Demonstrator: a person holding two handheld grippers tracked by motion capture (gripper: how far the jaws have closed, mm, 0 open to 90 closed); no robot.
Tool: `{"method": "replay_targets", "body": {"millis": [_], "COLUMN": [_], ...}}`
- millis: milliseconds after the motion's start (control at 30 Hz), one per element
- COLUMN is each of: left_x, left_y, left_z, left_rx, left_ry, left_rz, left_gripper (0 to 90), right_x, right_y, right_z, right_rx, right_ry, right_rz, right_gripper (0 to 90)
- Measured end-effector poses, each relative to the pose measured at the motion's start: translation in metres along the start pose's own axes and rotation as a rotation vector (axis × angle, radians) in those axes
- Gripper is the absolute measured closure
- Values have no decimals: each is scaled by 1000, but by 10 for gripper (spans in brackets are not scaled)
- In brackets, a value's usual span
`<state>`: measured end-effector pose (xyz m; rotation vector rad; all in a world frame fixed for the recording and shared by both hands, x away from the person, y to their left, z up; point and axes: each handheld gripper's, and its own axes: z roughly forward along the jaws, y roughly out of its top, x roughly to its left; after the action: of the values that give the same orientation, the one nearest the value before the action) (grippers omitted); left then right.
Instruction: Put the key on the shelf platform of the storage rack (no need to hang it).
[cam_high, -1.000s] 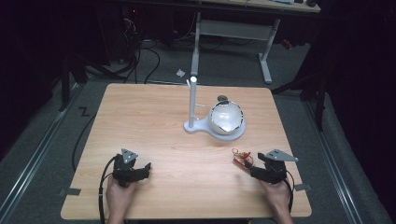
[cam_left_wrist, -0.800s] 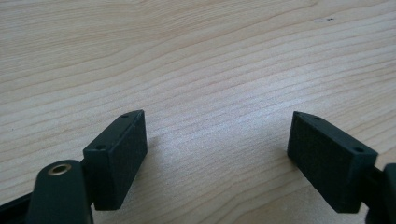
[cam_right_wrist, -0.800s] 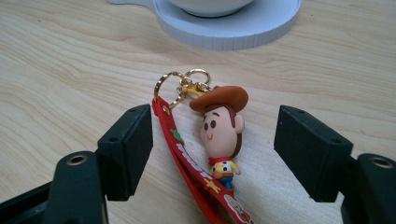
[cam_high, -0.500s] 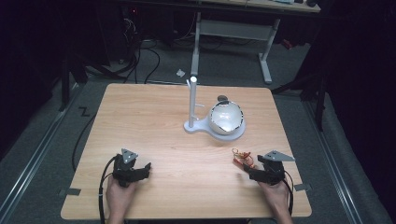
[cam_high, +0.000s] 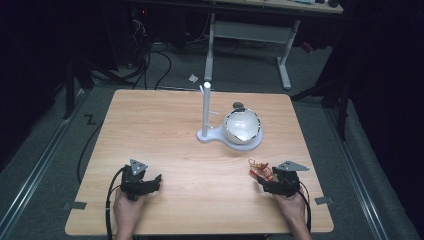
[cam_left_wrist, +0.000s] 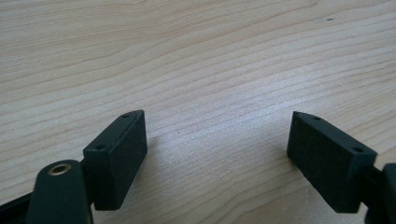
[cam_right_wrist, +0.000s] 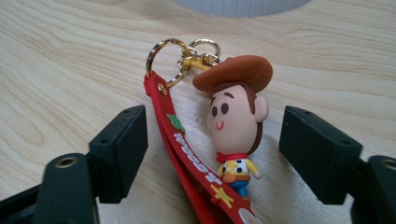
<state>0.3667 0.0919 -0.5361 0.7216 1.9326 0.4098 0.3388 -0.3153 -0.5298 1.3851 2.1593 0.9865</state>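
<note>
The right claw (cam_right_wrist: 212, 154) has just been opening and then easing in a touch, its jaws wide on either side of the cowboy keychain (cam_right_wrist: 233, 126) (untouched, lying on the desk (cam_high: 165, 135)); the pickup looks about to begin; the left claw (cam_left_wrist: 217, 154) rests open and empty.

In the right gripper view, a red rubber strap (cam_right_wrist: 196, 168) attached to a cowboy figure keychain (cam_right_wrist: 236, 123) carries raised white letters running along its length. They appear to spell "WOODY", though the angle makes the first letter hard to read. A green cactus and a yellow star are also moulded on the strap.
</note>
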Motion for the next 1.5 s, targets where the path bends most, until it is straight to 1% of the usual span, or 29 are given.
{"method": "replay_targets", "body": {"millis": [100,233,333,367,467,667,900,1200,1267,1300,1400,1500], "left_x": [0,0,0,0,0,0,0,0,0,0,0,0], "left_y": [0,0,0,0,0,0,0,0,0,0,0,0], "left_z": [0,0,0,0,0,0,0,0,0,0,0,0], "left_rx": [0,0,0,0,-1,-2,-1,-1,0,-2,-2,-1], "left_ry": [-1,-1,-1,0,2,2,1,0,0,2,3,1], "left_rz": [2,1,1,1,-2,-1,-1,0,0,-1,-2,-1], "left_gripper": [204,204,204,204,204,203,203,203,203,203,203,203], "right_x": [1,2,4,5,5,6,6,8,9,8,9,7], "right_y": [0,1,0,0,-1,-1,-1,-3,-3,-2,-1,-1], "right_z": [1,1,1,1,0,-1,-1,-3,-5,-6,-11,-15], "right_rx": [15,12,11,11,4,-2,-4,-8,-6,-11,-23,-41], "right_ry": [-9,-23,-37,-41,-37,-25,-14,-21,-15,-17,-18,-19], "right_rz": [-18,-24,-36,-48,-55,-75,-82,-95,-80,-92,-95,-73], "right_gripper": [293,351,416,435,520,610,624,627,627,627,627,627]}}
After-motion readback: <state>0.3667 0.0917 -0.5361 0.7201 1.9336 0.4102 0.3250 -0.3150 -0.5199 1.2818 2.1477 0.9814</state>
